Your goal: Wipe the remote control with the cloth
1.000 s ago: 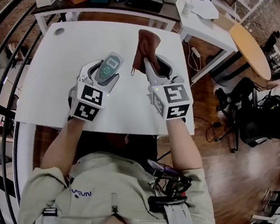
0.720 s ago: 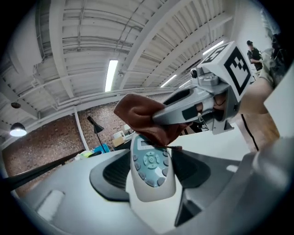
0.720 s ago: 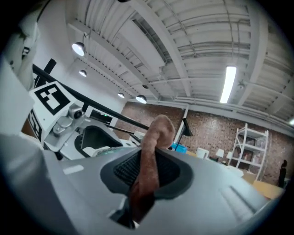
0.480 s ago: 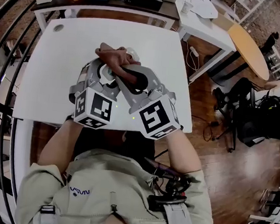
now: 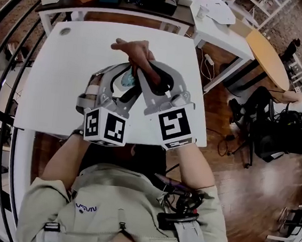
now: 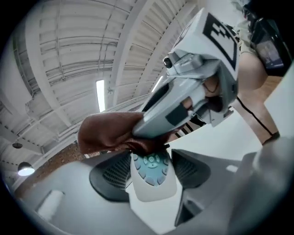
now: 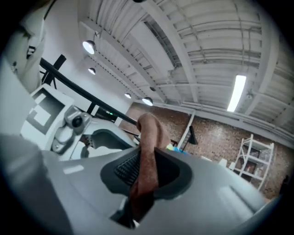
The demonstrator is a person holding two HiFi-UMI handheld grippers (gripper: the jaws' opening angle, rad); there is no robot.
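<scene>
The left tool (image 5: 122, 82) is holding its jaws wide, clamped on the sides of the remote control (image 6: 152, 181), whose button face is showing between the pads. The right tool (image 7: 147, 170) is keeping its jaws nearly together, pinching the brown cloth (image 6: 108, 131). That cloth is pressing on the remote's far end and bunching out beyond it. Both tools are hanging in the air over the middle of the white desk (image 5: 59, 76), the remote well off its top. A second ago the tools were standing side by side and apart, the cloth dangling clear of the remote; the right tool has since crossed over the left.
</scene>
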